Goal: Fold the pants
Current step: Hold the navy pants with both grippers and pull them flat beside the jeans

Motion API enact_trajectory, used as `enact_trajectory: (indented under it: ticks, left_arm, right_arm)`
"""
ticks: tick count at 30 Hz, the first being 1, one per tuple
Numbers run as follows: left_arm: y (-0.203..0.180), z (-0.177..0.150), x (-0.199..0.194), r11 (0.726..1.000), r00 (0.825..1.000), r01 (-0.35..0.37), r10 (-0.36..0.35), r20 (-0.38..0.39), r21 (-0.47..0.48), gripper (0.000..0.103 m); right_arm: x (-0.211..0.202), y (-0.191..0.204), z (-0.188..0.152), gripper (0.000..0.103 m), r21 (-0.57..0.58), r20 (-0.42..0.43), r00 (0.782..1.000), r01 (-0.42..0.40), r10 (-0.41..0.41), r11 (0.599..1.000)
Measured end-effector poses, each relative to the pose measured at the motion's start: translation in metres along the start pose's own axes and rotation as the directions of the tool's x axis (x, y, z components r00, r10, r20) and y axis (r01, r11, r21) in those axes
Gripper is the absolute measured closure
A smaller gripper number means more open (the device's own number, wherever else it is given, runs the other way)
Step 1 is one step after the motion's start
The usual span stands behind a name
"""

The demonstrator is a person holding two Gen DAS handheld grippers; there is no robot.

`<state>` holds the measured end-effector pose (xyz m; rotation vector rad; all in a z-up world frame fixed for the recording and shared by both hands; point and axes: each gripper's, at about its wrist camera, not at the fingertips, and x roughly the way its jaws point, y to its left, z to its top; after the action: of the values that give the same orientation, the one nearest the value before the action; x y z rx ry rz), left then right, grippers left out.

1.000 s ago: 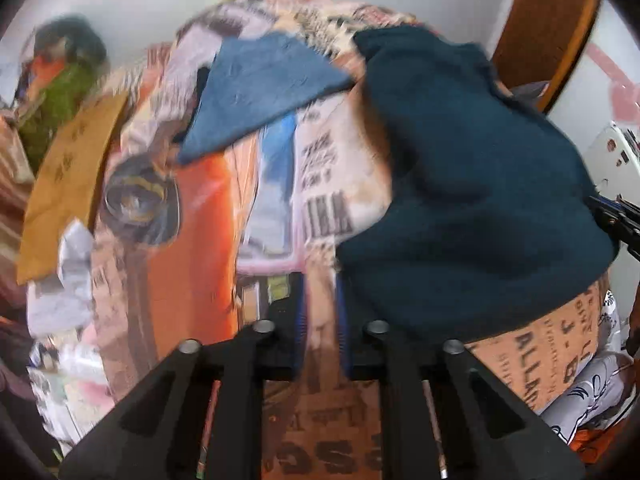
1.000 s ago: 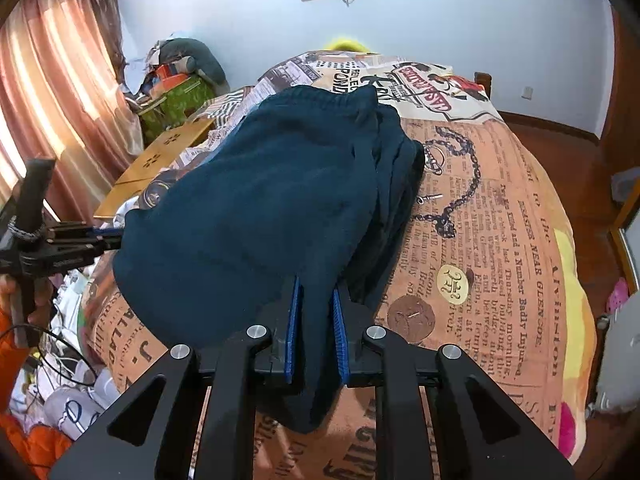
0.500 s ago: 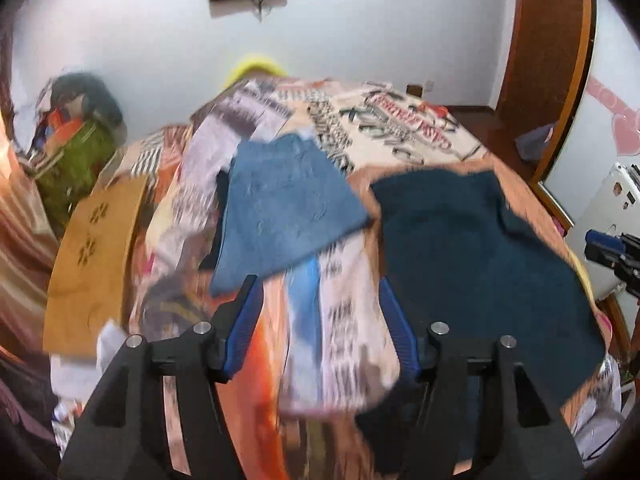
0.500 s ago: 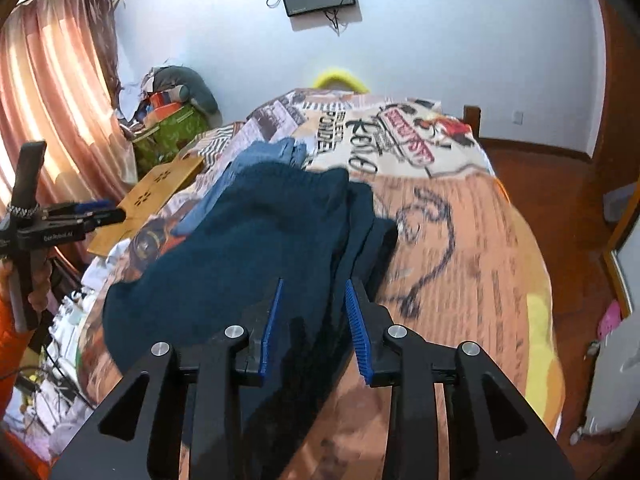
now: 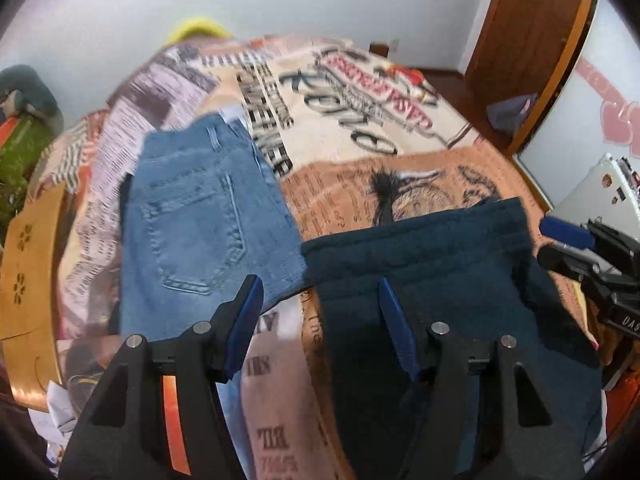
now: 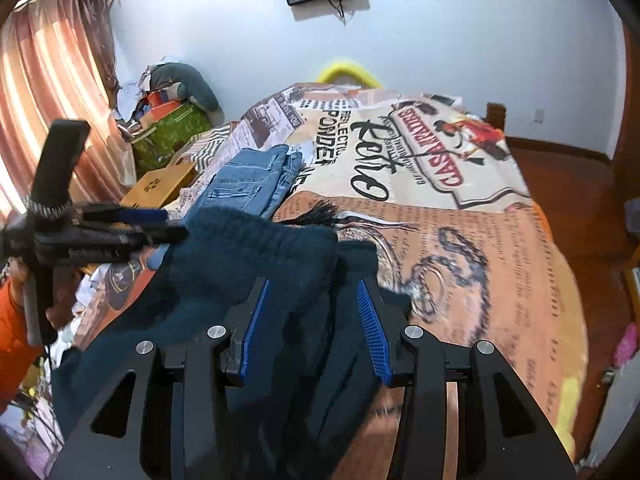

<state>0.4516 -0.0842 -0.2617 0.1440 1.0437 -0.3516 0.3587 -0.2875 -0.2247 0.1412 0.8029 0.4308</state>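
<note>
Dark teal pants (image 6: 256,248) lie folded on the printed bed cover, bunched at the near end. My right gripper (image 6: 312,300) hovers over them with its jaws opening; the cloth lies below the gap and the pads do not press on it. In the left wrist view the same pants (image 5: 432,280) lie to the right, and my left gripper (image 5: 320,300) stands open above the strip of cover between them and the folded blue jeans (image 5: 200,232). Each gripper shows in the other's view: the left gripper (image 6: 176,224) at the left, the right gripper (image 5: 548,244) at the right edge.
The bed cover (image 6: 460,240) fills the middle. The folded jeans (image 6: 252,184) lie past the pants. A tan box (image 5: 28,280) and a green box (image 6: 168,132) stand on the left by a curtain (image 6: 48,100). An orange sleeve (image 6: 12,340) holds the left gripper. Wooden floor lies to the right.
Both grippers were shut on the dark pants' edge and have let go and opened. Both have drawn back along the bed, so the jeans and the far wall show more.
</note>
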Motion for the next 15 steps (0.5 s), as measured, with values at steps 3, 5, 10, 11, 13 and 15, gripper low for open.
enact_trajectory:
  ticks: [3,5,10,11,13,15]
  left_arm:
    - [0.0,0.002,0.014,1.0,0.999,0.024,-0.024,-0.021,-0.004,0.043]
    - [0.002,0.004,0.016,1.0,0.999,0.027,-0.028,-0.019,-0.014,0.044]
    - [-0.012,0.012,0.017,0.999,1.0,0.009,-0.009,-0.012,0.04,0.079]
    - [-0.018,0.013,0.015,0.997,1.0,-0.02,0.02,0.003,0.07,0.082]
    - [-0.028,0.016,0.009,0.991,0.998,-0.054,0.051,0.034,0.125,0.103]
    - [-0.037,0.021,-0.002,0.983,0.994,-0.082,0.068,0.089,0.165,0.103]
  right_arm:
    - [0.017,-0.006,0.006,0.062,0.008,-0.021,0.999,-0.034,0.034,0.999]
    - [0.025,-0.007,0.007,0.07,-0.002,-0.029,0.999,-0.046,0.046,0.999]
    - [0.026,-0.009,0.004,0.083,-0.009,-0.007,0.998,-0.058,0.058,0.998]
    - [0.024,-0.009,0.005,0.085,-0.012,0.0,0.999,-0.053,0.053,0.999]
    - [0.016,-0.009,0.007,0.086,-0.029,0.026,0.999,-0.038,0.039,0.999]
    - [0.009,-0.006,0.009,0.086,-0.068,0.026,1.0,-0.015,0.016,0.998]
